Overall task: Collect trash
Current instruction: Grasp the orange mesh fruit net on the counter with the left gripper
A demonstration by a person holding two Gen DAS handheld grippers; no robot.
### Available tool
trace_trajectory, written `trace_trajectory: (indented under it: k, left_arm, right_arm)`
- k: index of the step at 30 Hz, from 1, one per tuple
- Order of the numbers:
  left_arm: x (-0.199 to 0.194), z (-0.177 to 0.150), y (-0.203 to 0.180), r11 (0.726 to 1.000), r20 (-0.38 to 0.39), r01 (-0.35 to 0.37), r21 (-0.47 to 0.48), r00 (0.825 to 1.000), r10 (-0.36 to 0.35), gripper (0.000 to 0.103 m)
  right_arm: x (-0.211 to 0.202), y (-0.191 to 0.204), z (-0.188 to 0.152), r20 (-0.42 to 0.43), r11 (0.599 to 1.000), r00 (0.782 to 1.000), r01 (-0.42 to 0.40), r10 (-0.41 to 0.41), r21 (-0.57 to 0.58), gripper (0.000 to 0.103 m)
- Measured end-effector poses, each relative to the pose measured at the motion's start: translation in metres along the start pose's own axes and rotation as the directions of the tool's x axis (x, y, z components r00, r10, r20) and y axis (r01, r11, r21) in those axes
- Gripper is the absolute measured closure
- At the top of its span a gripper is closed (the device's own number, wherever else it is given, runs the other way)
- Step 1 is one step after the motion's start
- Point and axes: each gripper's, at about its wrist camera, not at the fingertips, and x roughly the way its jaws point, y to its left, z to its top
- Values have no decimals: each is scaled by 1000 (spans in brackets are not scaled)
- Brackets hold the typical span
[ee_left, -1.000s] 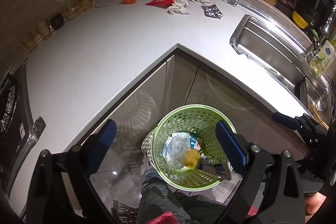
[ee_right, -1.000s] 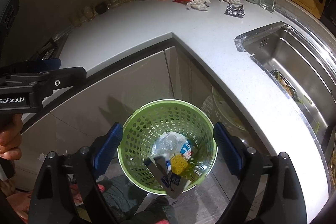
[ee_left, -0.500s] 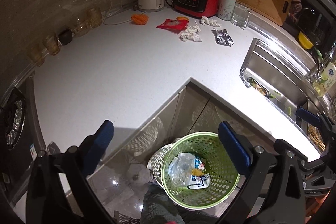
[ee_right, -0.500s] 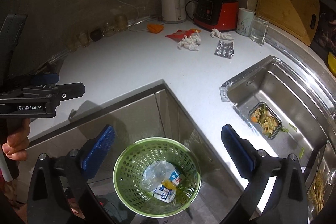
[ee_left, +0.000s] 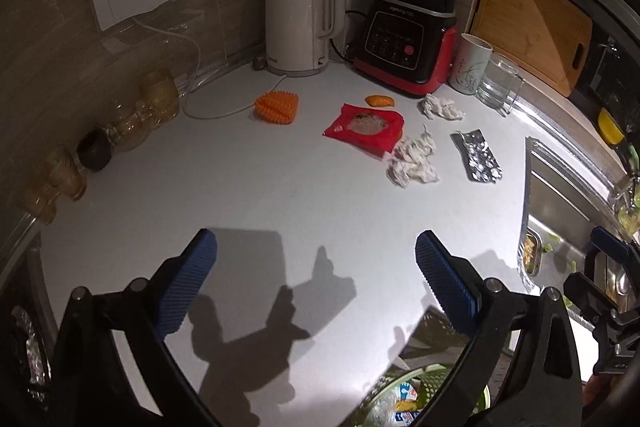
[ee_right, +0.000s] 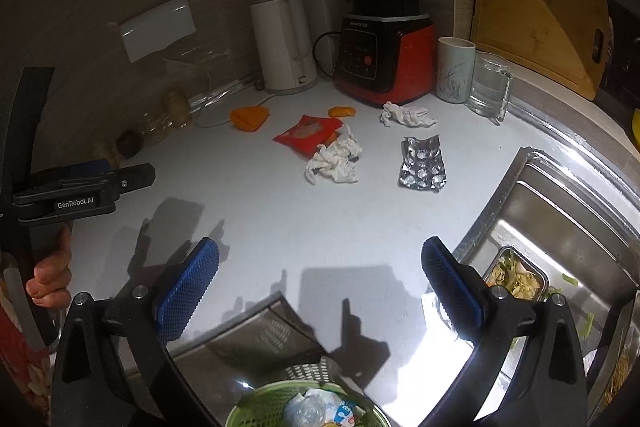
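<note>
Trash lies at the back of the white counter (ee_left: 240,195): a red wrapper (ee_left: 365,131) (ee_right: 308,135), crumpled white tissue (ee_left: 414,163) (ee_right: 334,161), a second tissue wad (ee_left: 440,107) (ee_right: 406,115), a silver blister pack (ee_left: 476,157) (ee_right: 422,165) and an orange peel piece (ee_left: 379,101) (ee_right: 341,111). My left gripper (ee_left: 316,281) hangs open and empty over the near counter. My right gripper (ee_right: 320,283) is also open and empty, and the left gripper shows at its left edge. A green basket (ee_right: 260,403) (ee_left: 428,375) with trash inside sits below the counter's corner.
A white kettle (ee_left: 298,19), a red-and-black blender (ee_left: 408,39), a cup (ee_left: 468,63) and a glass mug (ee_left: 498,83) stand along the back wall. An orange scrubber (ee_left: 277,107) and jars (ee_left: 156,99) sit at the left. A steel sink (ee_right: 560,235) holding a food tray (ee_right: 514,277) lies right.
Both grippers have risen from above the green basket and swung forward over the counter. The basket has slid to the bottom edge, and the trash at the back looks larger.
</note>
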Motion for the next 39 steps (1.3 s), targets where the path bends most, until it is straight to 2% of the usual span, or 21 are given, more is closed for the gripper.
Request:
trace_trajectory:
  k: [4, 8, 17, 22, 26, 28, 31, 32, 37, 39]
  left_arm:
    - [50, 32, 17, 1000, -3, 2, 4, 1000, -2, 8]
    - [107, 61, 31, 1000, -24, -8, -13, 1000, 7, 8]
    - [217, 115, 50, 998, -74, -38, -54, 997, 34, 8]
    - [259, 132, 52, 996, -105, -77, -43, 992, 72, 9]
    - [276, 138, 50, 995, -118, -96, -19, 989, 93, 11]
    - [283, 140, 49, 996, -128, -93, -7, 987, 92, 18]
    - [292, 141, 46, 995, -146, -97, 21, 984, 99, 34]
    - [294, 141, 46, 995, -154, -98, 28, 983, 101, 43]
    - [296, 140, 47, 996, -147, -84, 31, 985, 88, 58]
    - [292, 140, 46, 996, -138, -80, 40, 987, 85, 66]
  right_arm:
    - [39, 0, 25, -12, 999, 1000, 14, -13, 41, 2]
    - [75, 5, 45, -30, 998, 999, 45, -44, 34, 2]
    - [148, 11, 73, -84, 998, 995, 62, -59, 31, 2]
    - [175, 12, 80, -113, 997, 992, 60, -54, 44, 2]
    - [189, 14, 82, -126, 998, 990, 63, -59, 32, 2]
    - [196, 15, 84, -131, 998, 990, 63, -59, 26, 2]
    - [204, 17, 87, -138, 998, 989, 60, -57, 22, 2]
    - [207, 17, 87, -142, 998, 988, 57, -54, 19, 2]
    - [217, 23, 93, -148, 998, 988, 37, -43, -44, 2]
    - [224, 26, 99, -160, 996, 987, 2, -15, -86, 2]
